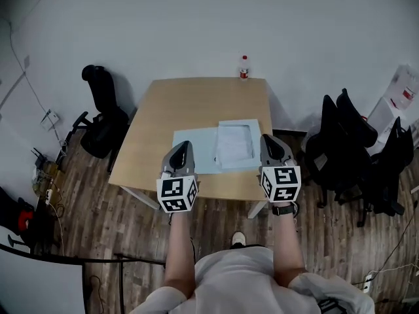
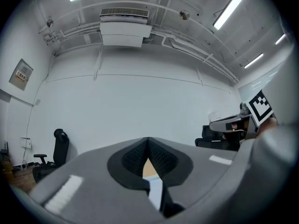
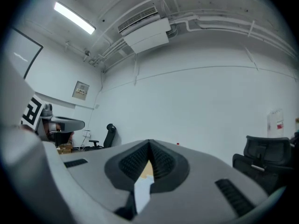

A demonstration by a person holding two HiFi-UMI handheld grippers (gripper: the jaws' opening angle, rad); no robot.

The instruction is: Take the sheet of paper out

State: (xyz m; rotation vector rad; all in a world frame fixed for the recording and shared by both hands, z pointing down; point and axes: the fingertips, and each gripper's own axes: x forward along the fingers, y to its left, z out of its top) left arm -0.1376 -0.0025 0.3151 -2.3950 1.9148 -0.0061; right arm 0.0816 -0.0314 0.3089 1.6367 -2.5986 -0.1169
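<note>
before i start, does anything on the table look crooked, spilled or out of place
Nothing looks spilled or damaged. The white sheet of paper lies slightly crooked on the pale blue cover, toward its right end. A small bottle stands upright right at the far edge of the table.

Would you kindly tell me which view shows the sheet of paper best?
The head view: the sheet of paper lies in plain sight on the table. Both gripper views show only a pale sliver beneath their fingers, too little to identify.
</note>
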